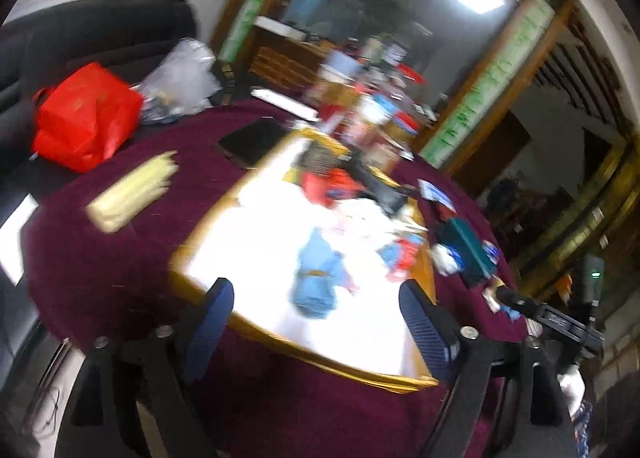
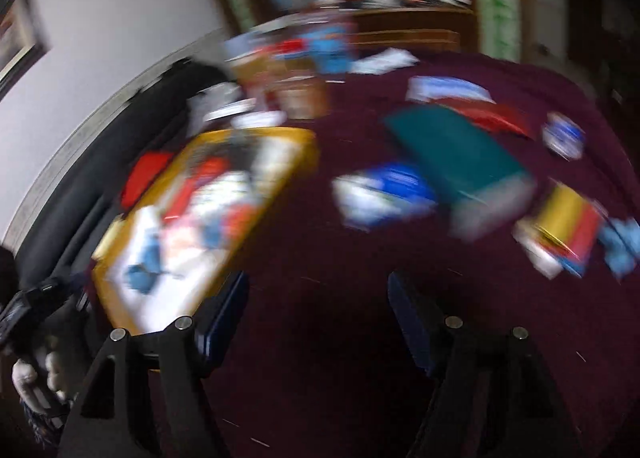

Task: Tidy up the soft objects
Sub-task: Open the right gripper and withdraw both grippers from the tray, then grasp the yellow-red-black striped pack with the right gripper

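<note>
Maroon velvety tablecloth (image 1: 120, 258) under yellow-rimmed rectangular tray (image 1: 208, 282).

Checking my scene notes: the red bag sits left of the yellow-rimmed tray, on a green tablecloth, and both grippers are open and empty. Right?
Not quite: the tablecloth is dark maroon, not green, as the left wrist view shows. The rest holds: the red bag sits left of the yellow-rimmed tray, and the left gripper and right gripper are open and empty.

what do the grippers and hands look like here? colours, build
Both grippers, left gripper and right gripper, have black angled frames, silver round bolts and dark blue ribbed pads on the jaws. The hand on the left one wears a white glove. No cables visible.
</note>
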